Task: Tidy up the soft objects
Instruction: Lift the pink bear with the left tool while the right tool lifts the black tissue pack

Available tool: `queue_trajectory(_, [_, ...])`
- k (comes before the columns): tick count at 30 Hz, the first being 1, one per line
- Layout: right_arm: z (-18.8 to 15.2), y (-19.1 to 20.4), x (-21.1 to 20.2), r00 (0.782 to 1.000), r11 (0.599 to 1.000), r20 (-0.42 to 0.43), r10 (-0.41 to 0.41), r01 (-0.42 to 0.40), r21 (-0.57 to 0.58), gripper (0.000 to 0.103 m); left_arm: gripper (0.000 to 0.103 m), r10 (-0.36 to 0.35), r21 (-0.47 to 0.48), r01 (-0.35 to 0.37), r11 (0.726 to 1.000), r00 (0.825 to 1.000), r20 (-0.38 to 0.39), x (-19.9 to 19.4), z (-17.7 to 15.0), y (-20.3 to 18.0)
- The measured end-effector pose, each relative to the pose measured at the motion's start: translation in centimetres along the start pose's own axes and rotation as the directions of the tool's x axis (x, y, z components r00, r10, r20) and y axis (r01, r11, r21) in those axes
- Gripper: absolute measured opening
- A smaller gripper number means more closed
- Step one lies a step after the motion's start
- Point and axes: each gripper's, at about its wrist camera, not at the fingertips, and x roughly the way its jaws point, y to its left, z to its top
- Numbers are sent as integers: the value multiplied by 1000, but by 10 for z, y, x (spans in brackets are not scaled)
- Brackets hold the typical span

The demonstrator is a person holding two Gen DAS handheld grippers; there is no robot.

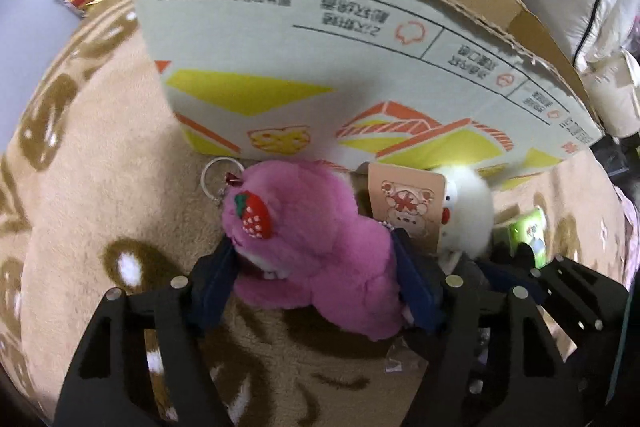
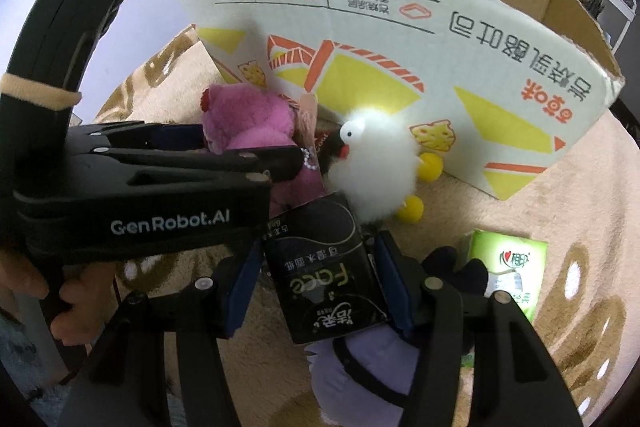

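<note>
The left hand-held gripper [image 1: 316,267], marked "GenRobot.AI", clamps the pink plush [image 1: 312,247] on the blanket [image 1: 100,187] beside the box [image 1: 320,67]. The right hand-held gripper [image 2: 320,275] clamps a black "Face" tissue pack [image 2: 324,275].

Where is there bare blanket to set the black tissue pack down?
Bare blanket lies left of the pink plush, along the box corner. Another patch sits between the box face and the green tissue pack. It is crowded around the white fluffy toy and black tissue pack.
</note>
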Motion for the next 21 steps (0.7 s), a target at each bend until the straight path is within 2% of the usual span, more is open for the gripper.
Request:
queue_trajectory(7, [1,2,0,1000,1000,3,-3,3,12,60,68,8,3,-8,1000,1000,8,-10,-4,1])
queue_trajectory(13, [-2,-3,-8,999,999,34,-1,0,35,59,67,57,11,-58,998,998,32,-26,-4,15])
queue_trajectory(17, [-1,-6,-16,997,999,75,-4,0,51,58,67,103,15,-104,994,993,64,-39,-10,17])
queue_trajectory(21, [0,-9,-23,994,997,106,-8,0,75,56,68,119,29,-122,992,988,99,-58,-15,15])
